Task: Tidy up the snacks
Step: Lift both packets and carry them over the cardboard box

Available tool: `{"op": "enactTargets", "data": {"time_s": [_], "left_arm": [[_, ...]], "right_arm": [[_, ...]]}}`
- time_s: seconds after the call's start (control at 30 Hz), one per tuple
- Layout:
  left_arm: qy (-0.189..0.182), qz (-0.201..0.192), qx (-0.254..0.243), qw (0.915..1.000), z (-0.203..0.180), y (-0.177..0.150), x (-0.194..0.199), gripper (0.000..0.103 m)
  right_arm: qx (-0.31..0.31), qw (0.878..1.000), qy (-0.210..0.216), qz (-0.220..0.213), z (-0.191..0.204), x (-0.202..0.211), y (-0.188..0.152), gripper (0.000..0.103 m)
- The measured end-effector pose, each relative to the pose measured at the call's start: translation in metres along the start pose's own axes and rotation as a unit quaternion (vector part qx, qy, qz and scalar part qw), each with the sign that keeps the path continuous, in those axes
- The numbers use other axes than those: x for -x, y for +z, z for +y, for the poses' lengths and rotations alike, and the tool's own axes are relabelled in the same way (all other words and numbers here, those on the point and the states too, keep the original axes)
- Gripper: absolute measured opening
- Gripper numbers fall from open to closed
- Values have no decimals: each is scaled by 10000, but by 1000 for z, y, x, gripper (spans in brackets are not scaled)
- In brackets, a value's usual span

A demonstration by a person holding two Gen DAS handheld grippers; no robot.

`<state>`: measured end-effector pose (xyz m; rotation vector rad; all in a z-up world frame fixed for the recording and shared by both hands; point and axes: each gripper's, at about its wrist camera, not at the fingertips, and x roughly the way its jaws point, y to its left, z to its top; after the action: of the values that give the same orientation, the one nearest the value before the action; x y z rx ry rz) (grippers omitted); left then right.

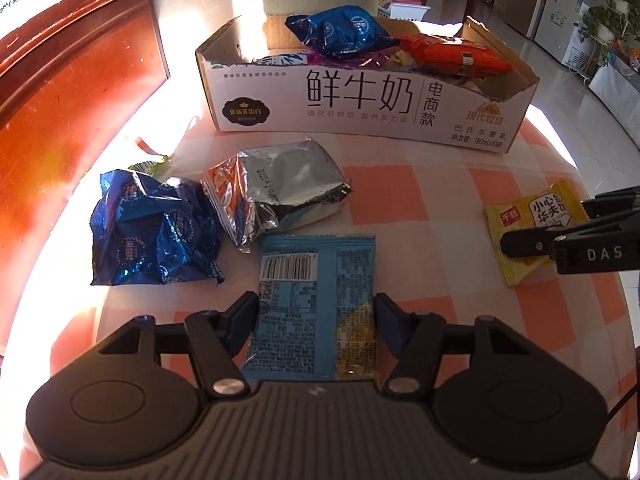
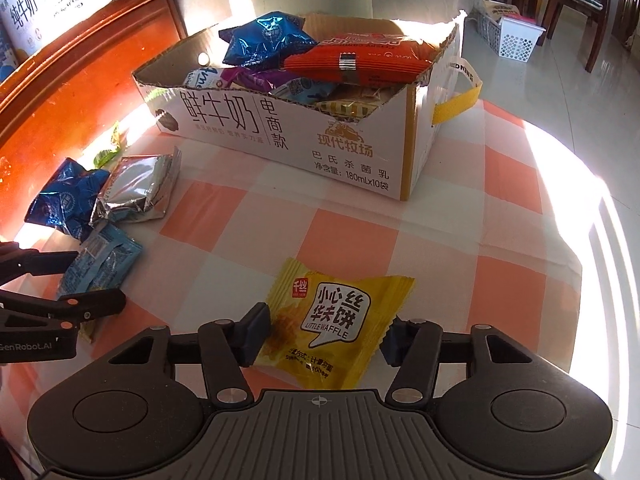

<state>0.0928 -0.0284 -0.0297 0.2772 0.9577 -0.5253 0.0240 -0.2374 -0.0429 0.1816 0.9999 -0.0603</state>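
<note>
L wrist cam: sits on left gripper [image 1: 316,320], looks fwd and steeply down, close over orange-and-white checked tablecloth [image 1: 400,200]. R wrist cam: same mounting on right gripper [image 2: 326,334], same tilt, set further right. Both face white printed cardboard milk box [image 1: 360,100] [image 2: 288,136] at far side. Shared: box, cloth centre, crumpled silver foil packet [image 1: 280,188] [image 2: 136,188]. Each cam catches the other gripper at frame edge.

checked tablecloth [image 2: 348,236], wooden headboard [image 1: 68,92], white basket [image 2: 516,42], chair [image 2: 576,4]
</note>
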Motion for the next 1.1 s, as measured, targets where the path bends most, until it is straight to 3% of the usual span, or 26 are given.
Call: {"op": "enactTargets", "data": {"time_s": [0.03, 0.27, 1.1], "left_arm": [[-8, -25, 4, 10000, -1, 0, 0, 59], [14, -75, 79, 9999, -2, 0, 3, 54], [252, -630, 90, 9977, -4, 8, 25, 53]], "right_arm": [[6, 10000, 61, 2, 1, 0, 0, 41], [44, 9994, 335, -8, 6, 1, 2, 26], [210, 9971, 633, -356, 18, 19, 9, 15]]}}
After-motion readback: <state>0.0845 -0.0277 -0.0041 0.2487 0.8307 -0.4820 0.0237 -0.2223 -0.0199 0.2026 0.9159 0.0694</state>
